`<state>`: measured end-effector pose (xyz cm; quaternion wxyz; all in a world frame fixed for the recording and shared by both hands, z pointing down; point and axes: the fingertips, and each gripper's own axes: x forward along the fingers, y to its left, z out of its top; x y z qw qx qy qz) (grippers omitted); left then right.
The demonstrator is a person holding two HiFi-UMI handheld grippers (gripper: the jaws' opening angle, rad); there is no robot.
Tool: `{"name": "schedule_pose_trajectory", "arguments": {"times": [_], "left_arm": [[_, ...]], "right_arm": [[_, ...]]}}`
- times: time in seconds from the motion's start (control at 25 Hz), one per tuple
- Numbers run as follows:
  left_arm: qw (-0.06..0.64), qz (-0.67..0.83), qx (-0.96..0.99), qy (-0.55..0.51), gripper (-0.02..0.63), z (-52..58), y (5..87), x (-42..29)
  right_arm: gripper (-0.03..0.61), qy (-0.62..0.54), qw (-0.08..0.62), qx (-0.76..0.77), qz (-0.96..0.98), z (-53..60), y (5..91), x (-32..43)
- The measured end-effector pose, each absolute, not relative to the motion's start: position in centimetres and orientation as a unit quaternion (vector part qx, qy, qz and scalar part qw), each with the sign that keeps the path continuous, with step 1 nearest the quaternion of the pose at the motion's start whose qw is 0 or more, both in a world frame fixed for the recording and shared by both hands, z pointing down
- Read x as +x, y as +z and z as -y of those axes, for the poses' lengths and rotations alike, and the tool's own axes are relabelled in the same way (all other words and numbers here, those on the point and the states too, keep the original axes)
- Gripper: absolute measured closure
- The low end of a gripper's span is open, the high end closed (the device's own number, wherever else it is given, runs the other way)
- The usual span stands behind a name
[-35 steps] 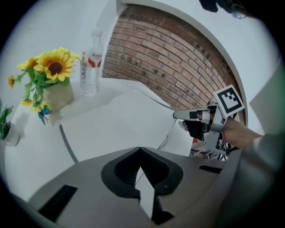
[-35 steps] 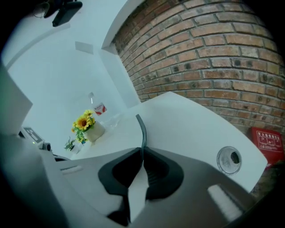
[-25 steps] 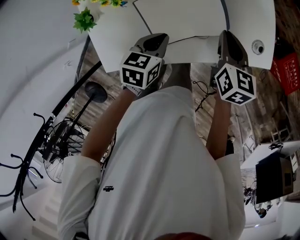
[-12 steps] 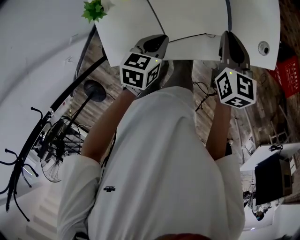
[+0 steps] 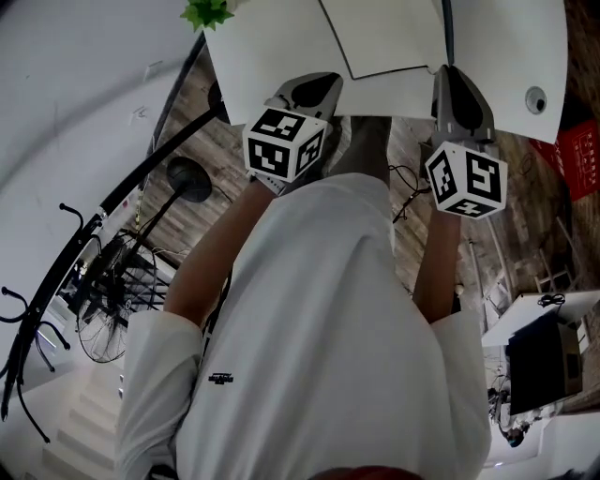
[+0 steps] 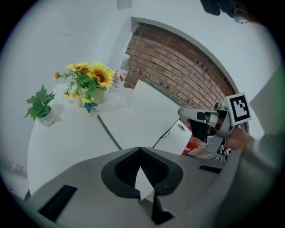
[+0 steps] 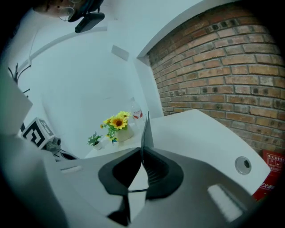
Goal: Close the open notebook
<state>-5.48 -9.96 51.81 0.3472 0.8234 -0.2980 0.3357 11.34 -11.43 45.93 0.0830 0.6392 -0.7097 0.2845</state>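
The open notebook (image 5: 386, 36) lies on the white table (image 5: 272, 66) and shows a blank white page (image 6: 138, 116) with a dark left edge. My right gripper (image 5: 450, 67) is shut on its dark right cover, which shows as a thin line (image 5: 447, 28). That cover (image 7: 146, 130) stands nearly edge-on, rising from the closed jaws of my right gripper (image 7: 142, 150). Near the notebook's lower left corner my left gripper (image 5: 317, 80) is shut and empty. Its tips (image 6: 140, 149) meet just short of the page. From the left gripper view, the right gripper (image 6: 183, 113) is at the notebook's right side.
A sunflower pot (image 6: 91, 87), a small green plant (image 6: 42, 109) and a clear bottle (image 6: 118, 80) stand at the table's far side. A cable grommet (image 5: 536, 98) sits to the right of the notebook. On the floor are a red box (image 5: 574, 150) and a fan with dark stands (image 5: 108, 309).
The right gripper has carried the cover edge leftward over the table, so the visible page has narrowed. Both grippers have moved forward over the table, and the plant has slid toward the frame's top.
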Motion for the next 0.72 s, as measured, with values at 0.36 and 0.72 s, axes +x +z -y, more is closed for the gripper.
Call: {"name": "schedule_pose_trajectory", "arguments": {"times": [0.36, 0.72], "left_arm": [[0.352, 0.302, 0.82, 0.335, 0.604, 9.0, 51.8, -7.4], [0.355, 0.307, 0.817, 0.334, 0.604, 8.6, 52.0, -8.8]], "right_arm": [[0.545, 0.276, 0.105, 0.61, 0.735, 10.8, 46.3, 7.2], [0.537, 0.279, 0.148, 0.562, 0.764, 10.1, 48.7, 2.5]]}}
